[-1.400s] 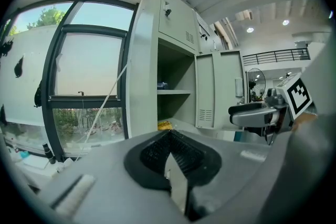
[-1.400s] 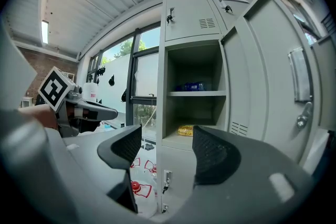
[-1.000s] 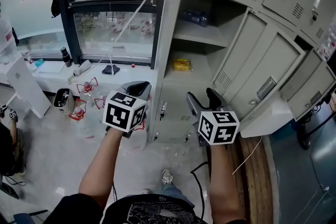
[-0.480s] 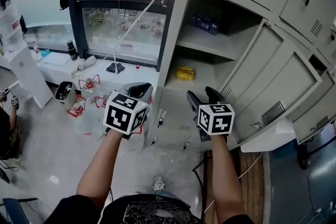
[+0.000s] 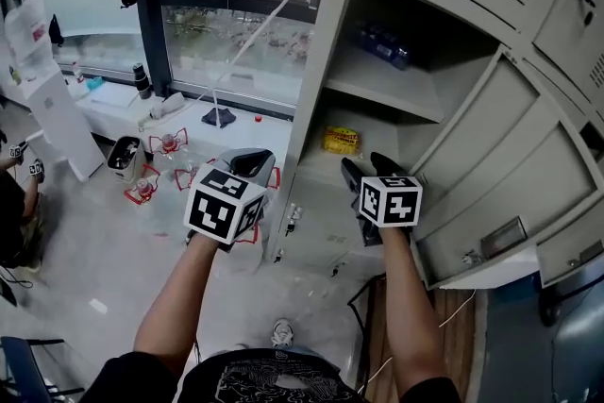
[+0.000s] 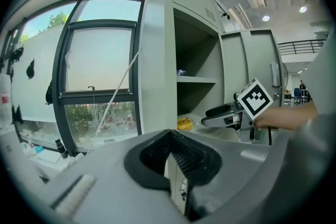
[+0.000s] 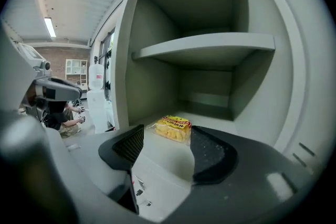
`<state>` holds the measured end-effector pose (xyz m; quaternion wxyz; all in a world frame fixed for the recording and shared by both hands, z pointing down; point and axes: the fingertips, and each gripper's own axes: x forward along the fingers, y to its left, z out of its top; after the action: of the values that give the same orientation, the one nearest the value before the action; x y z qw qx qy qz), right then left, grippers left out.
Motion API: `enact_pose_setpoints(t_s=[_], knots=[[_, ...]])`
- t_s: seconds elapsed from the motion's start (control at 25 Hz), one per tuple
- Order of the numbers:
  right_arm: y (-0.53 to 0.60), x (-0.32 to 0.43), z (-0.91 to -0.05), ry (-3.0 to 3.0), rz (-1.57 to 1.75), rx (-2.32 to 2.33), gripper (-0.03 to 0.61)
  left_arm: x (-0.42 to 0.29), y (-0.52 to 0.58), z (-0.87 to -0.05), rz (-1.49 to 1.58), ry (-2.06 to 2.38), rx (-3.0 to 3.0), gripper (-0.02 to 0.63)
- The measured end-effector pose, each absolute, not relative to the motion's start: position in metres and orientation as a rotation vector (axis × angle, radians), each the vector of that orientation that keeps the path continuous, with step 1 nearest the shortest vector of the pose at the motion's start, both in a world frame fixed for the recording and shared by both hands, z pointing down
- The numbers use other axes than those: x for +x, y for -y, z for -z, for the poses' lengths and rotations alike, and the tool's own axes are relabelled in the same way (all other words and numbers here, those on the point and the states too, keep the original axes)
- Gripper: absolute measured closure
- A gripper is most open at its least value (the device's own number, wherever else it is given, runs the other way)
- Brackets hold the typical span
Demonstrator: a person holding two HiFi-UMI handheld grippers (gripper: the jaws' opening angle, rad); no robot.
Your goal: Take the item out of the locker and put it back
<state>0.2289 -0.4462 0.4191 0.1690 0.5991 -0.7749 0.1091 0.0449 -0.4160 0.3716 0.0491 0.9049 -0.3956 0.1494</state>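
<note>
A yellow snack packet (image 5: 341, 141) lies on the lower shelf of the open grey locker (image 5: 326, 61), well inside the opening. My right gripper (image 5: 366, 168) is open and empty, held just in front of that shelf's edge and pointing at the packet (image 7: 173, 127), which shows between its black pads (image 7: 210, 155). My left gripper (image 5: 247, 162) is shut with nothing in it and hangs to the left of the locker, over the floor. In the left gripper view the packet (image 6: 185, 123) and the right gripper (image 6: 223, 113) appear at the locker's mouth.
The locker door (image 5: 472, 165) stands swung open on the right. Blue bottles (image 5: 382, 42) sit on the upper shelf. A window (image 5: 236, 42) and its sill are to the left. Red-framed items (image 5: 165, 146) and a bin (image 5: 123, 158) lie on the floor. A crouching person (image 5: 14, 203) is at far left.
The view has closed in on the locker. My right gripper has moved forward and up toward the lower shelf; the left gripper has stayed about where it was.
</note>
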Motion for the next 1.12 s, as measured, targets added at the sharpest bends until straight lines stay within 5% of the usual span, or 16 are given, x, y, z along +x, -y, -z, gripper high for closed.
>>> enact_pose_setpoints(t_s=[0.92, 1.12], knots=[[0.504, 0.247, -0.465, 2.032, -0.460, 1.498, 0.298, 0.032, 0.447, -0.379, -0.471, 1.299, 2.694, 0.607], [0.507, 0.247, -0.470, 2.022, -0.466, 1.477, 0.342, 0.027, 0.449, -0.380, -0.468, 1.310, 2.687, 0.607]])
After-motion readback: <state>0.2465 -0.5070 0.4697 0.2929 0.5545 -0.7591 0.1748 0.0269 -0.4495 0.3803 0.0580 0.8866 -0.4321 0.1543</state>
